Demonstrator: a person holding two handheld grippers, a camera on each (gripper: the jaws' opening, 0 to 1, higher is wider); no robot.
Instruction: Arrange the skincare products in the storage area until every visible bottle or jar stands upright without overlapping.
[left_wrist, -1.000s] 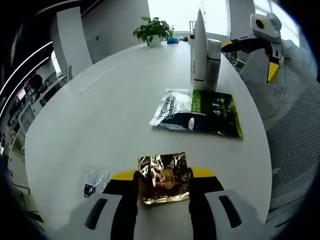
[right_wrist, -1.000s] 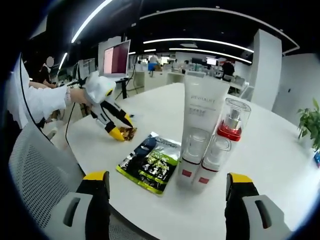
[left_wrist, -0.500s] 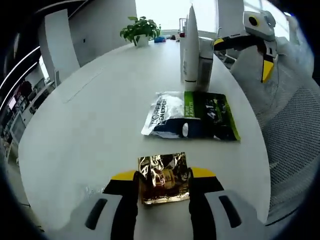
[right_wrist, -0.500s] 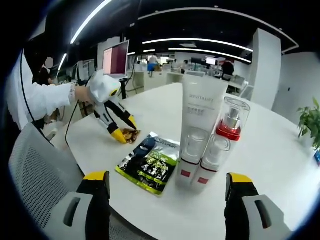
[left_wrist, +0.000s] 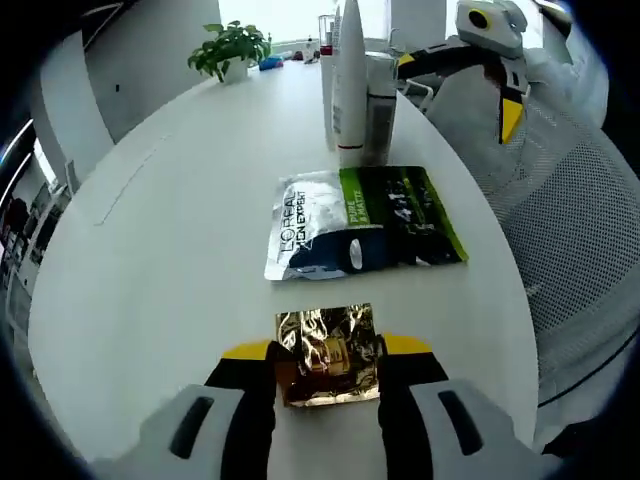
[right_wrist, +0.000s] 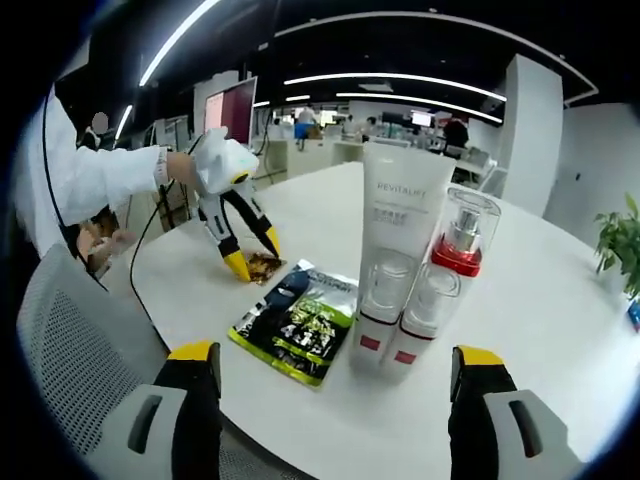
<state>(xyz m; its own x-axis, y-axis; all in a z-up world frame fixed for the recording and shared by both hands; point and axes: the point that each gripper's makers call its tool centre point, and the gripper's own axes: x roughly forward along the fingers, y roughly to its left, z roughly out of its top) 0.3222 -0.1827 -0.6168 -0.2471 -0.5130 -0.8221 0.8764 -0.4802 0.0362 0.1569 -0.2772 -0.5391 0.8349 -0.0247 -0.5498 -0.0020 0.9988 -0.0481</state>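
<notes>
My left gripper (left_wrist: 327, 358) is shut on a crinkled gold foil sachet (left_wrist: 327, 352), held just above the white table (left_wrist: 170, 250). Ahead of it lies a flat green, black and white pouch (left_wrist: 362, 232). Beyond that stand a tall white tube (left_wrist: 349, 80) and bottles beside it. In the right gripper view the white tube (right_wrist: 400, 255), a clear bottle with a red collar (right_wrist: 458, 250) and a smaller clear bottle (right_wrist: 424, 315) stand upright, close together. My right gripper (right_wrist: 335, 400) is open at the table edge, apart from them. The left gripper (right_wrist: 245, 258) shows there holding the gold sachet (right_wrist: 263, 264).
A potted plant (left_wrist: 230, 48) stands at the far end of the table. A grey mesh chair (left_wrist: 580, 240) sits along the table's edge. A person's white sleeve (right_wrist: 90, 190) reaches in from the left. Desks and monitors (right_wrist: 230, 115) fill the office behind.
The left gripper has lifted and moved towards the pouch with the gold sachet in it. The small clear wrapper once beside it is out of view. The right gripper has hardly moved.
</notes>
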